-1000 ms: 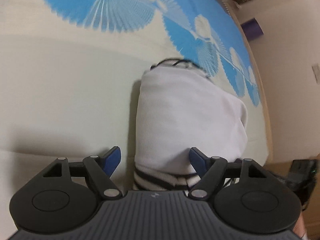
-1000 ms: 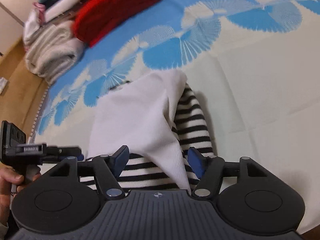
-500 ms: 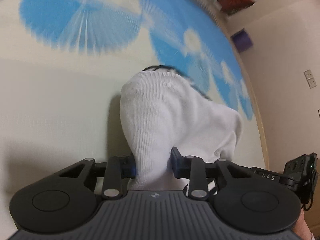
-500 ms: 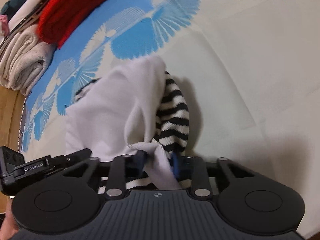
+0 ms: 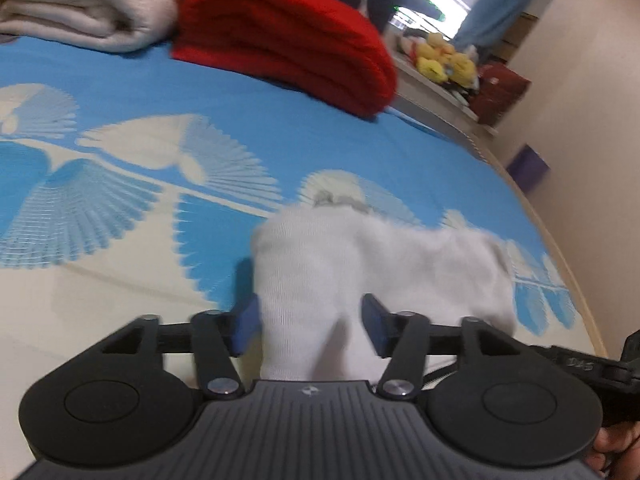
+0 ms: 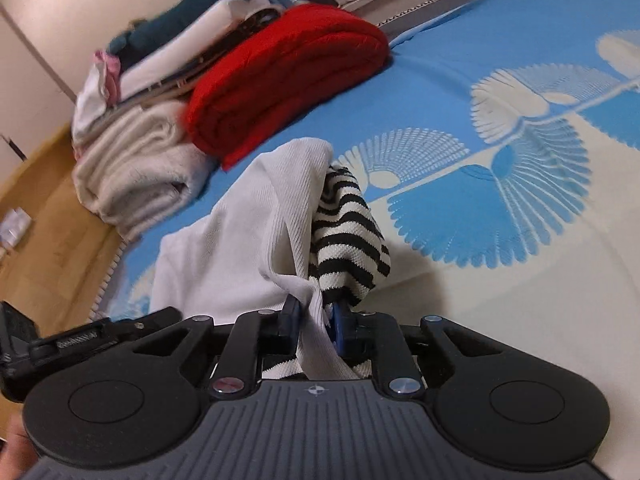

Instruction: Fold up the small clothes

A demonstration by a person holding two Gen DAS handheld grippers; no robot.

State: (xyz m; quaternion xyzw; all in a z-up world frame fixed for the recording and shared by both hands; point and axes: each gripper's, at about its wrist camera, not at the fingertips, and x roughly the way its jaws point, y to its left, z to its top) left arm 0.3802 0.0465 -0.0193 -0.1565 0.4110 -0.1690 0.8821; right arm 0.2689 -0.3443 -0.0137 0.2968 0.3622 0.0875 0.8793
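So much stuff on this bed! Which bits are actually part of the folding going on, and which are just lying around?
In the job:
white garment
striped garment
right gripper, shut on the white cloth
left gripper, jaws just opening, cloth between them

Just lying about:
red blanket
cream blanket
clothes pile
yellow plush toys
purple box

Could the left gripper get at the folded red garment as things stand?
Probably, though not freely: the left gripper has the white garment between its jaws, which have just been opening. Only bare blue-patterned bedcover lies before the red garment.
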